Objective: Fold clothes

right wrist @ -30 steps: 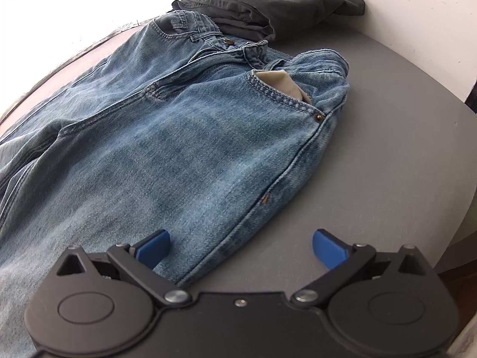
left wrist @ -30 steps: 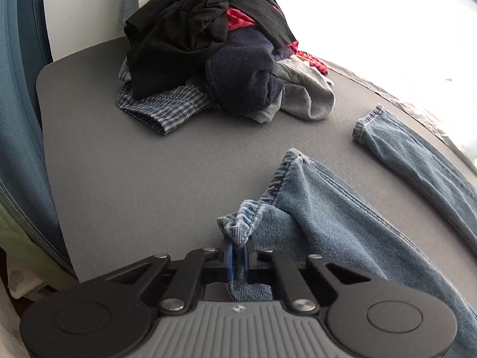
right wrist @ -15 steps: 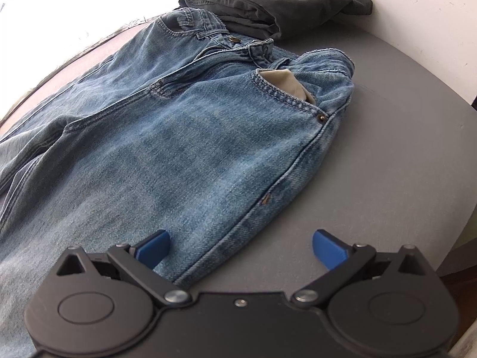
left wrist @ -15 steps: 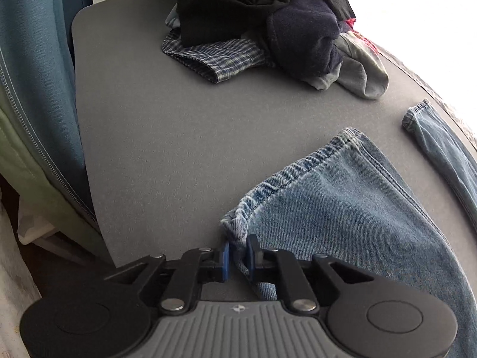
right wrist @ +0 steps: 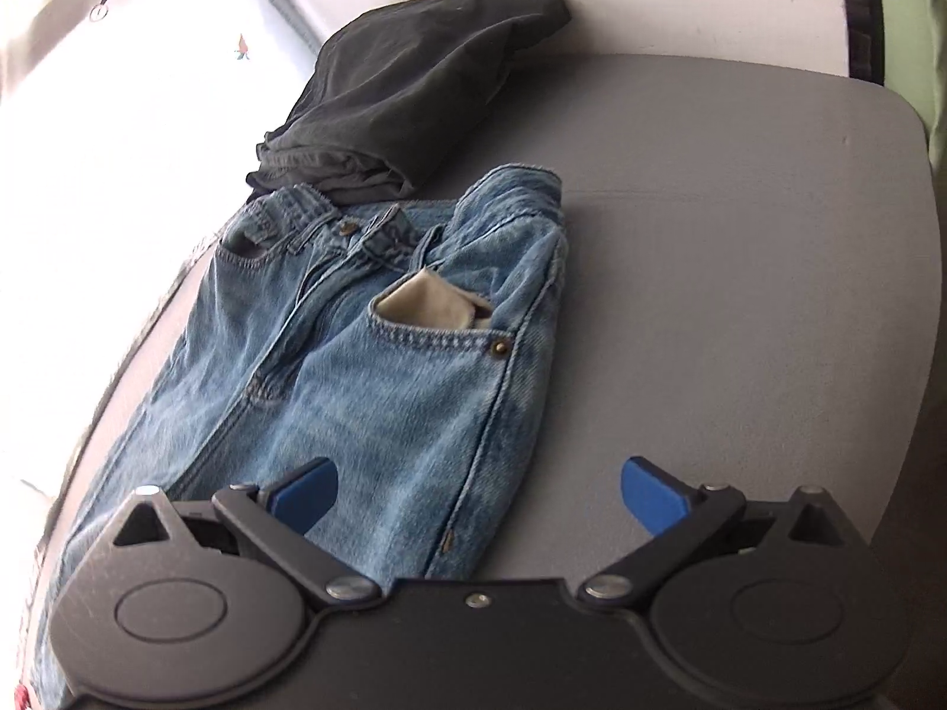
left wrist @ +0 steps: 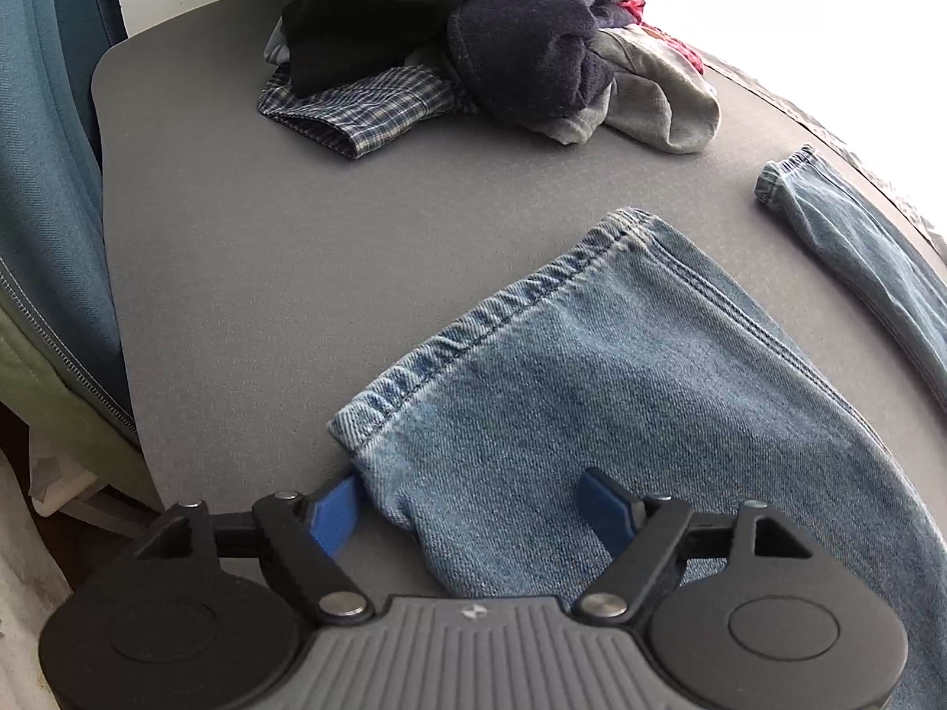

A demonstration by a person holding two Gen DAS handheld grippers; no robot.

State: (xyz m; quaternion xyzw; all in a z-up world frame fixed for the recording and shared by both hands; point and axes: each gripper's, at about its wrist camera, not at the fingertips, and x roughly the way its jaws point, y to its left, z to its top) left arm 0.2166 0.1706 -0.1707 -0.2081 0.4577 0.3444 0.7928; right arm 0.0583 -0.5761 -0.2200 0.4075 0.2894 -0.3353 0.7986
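Blue jeans lie flat on the grey table. In the left wrist view the near leg [left wrist: 621, 390] ends in a stitched hem, and the other leg's cuff [left wrist: 852, 248] lies at the right. My left gripper [left wrist: 467, 509] is open, its blue pads either side of the near leg's hem corner, holding nothing. In the right wrist view the waist and front pockets of the jeans [right wrist: 379, 349] lie ahead, a pale pocket lining showing. My right gripper [right wrist: 479, 491] is open and empty above the jeans' side seam.
A heap of unfolded clothes [left wrist: 473, 41], dark, plaid and grey, sits at the far end of the table [left wrist: 237, 272]. A folded dark garment [right wrist: 414, 89] lies beyond the waistband by the wall. The table's left edge drops off beside a blue-green chair [left wrist: 41, 248].
My left gripper has opened and let go of the hem corner, which now lies flat. My right gripper has swung toward the waistband, still open.
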